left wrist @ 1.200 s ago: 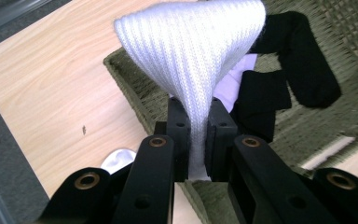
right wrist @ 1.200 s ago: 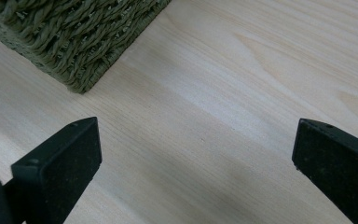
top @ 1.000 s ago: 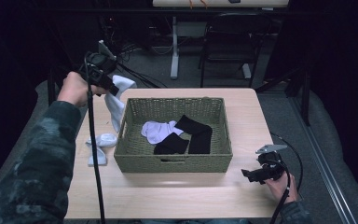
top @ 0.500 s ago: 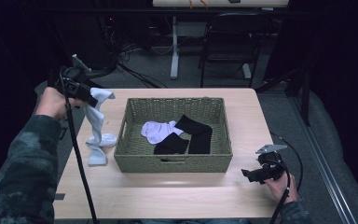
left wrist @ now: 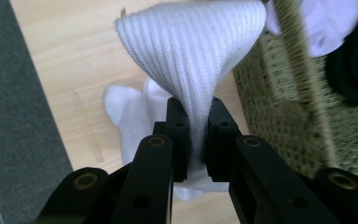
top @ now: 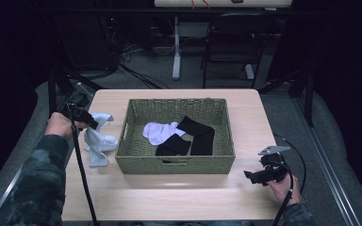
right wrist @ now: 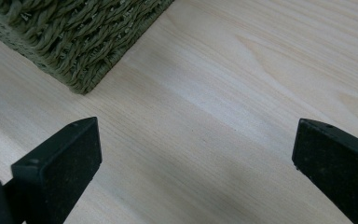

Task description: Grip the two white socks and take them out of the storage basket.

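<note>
White ribbed sock (left wrist: pixel 193 51) pinched in left gripper (left wrist: pixel 193 140) at frame centre, woven olive basket (top: pixel 136 141), pale wood table (top: pixel 245 113), right gripper (right wrist: pixel 193 154) jaws spread empty, dark room.

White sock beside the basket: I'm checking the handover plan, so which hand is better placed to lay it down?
Left. Its tool is already shut on the white sock, left of the basket; the right tool waits open across the table.

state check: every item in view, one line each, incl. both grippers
left gripper: shut on white sock
white sock: pinched, lower end on table beside basket
right gripper: open, nothing between the jaws
basket: upright on table
pale sock: lying in basket
black socks: lying in basket
</note>
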A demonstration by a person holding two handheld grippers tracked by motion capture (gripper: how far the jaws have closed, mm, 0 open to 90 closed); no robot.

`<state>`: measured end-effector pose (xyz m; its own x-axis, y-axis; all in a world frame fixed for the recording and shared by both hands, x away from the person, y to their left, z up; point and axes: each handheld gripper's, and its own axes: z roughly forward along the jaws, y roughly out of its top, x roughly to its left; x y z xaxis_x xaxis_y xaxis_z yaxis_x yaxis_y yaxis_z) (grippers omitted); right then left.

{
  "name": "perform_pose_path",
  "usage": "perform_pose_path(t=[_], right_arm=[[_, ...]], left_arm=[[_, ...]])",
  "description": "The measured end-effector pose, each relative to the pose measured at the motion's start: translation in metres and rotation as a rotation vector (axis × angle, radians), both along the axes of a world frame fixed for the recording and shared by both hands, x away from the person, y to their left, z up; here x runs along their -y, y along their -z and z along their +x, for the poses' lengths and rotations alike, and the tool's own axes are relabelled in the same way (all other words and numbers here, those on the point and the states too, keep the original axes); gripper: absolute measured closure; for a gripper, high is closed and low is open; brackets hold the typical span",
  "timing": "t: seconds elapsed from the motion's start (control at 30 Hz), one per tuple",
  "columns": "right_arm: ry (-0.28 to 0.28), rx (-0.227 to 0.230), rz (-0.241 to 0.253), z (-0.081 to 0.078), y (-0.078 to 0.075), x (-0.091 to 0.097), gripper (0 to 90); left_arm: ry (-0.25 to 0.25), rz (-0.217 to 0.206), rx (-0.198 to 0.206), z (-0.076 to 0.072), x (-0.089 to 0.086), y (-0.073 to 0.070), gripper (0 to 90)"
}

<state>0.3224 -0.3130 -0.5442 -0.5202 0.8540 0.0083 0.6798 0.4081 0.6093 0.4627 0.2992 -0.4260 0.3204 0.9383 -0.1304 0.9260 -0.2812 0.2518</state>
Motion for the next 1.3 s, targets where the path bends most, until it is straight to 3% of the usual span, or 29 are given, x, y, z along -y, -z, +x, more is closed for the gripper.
perform_pose_path(t=[0.27,0.33,0.4,0.5,0.6,0.73,0.8,0.9,1.07,1.2,1.3], right_arm=[[0.002,0.000,0.003,0.001,0.001,0.001,0.7],[0.001,-0.001,0.004,0.001,0.001,0.001,0.7],[0.002,-0.001,0.001,0.001,0.001,0.001,0.7],[0.004,0.005,0.001,0.000,0.000,0.001,0.7],[0.003,0.008,0.000,0.000,0.000,0.001,0.7],[0.000,0.001,0.001,0.000,0.000,0.001,0.7],[0.001,0.000,-0.001,0.000,0.000,0.001,0.7],[-0.001,0.005,-0.002,0.000,0.000,0.000,0.7],[-0.001,0.002,-0.002,0.000,0.000,0.000,0.7],[0.002,0.008,-0.006,-0.001,-0.001,0.000,0.7],[0.003,0.011,-0.006,-0.001,-0.001,0.000,0.7]], left_arm=[[-0.061,-0.021,-0.058,0.007,-0.007,0.050,80.0],[-0.086,-0.026,-0.051,0.008,-0.008,0.060,78.4],[-0.111,-0.033,-0.040,0.009,-0.011,0.068,73.2],[-0.144,-0.044,-0.025,0.006,-0.013,0.074,56.6],[-0.148,-0.029,-0.004,0.003,-0.016,0.071,40.7],[-0.134,-0.011,0.027,-0.006,-0.016,0.057,25.8],[-0.131,0.021,0.058,-0.011,-0.016,0.051,21.1],[-0.125,0.027,0.091,-0.023,-0.015,0.041,17.5],[-0.100,0.071,0.151,-0.048,-0.011,0.029,13.9],[-0.088,0.096,0.204,-0.072,-0.008,0.027,11.3],[-0.089,0.089,0.230,-0.090,-0.007,0.032,9.5]])
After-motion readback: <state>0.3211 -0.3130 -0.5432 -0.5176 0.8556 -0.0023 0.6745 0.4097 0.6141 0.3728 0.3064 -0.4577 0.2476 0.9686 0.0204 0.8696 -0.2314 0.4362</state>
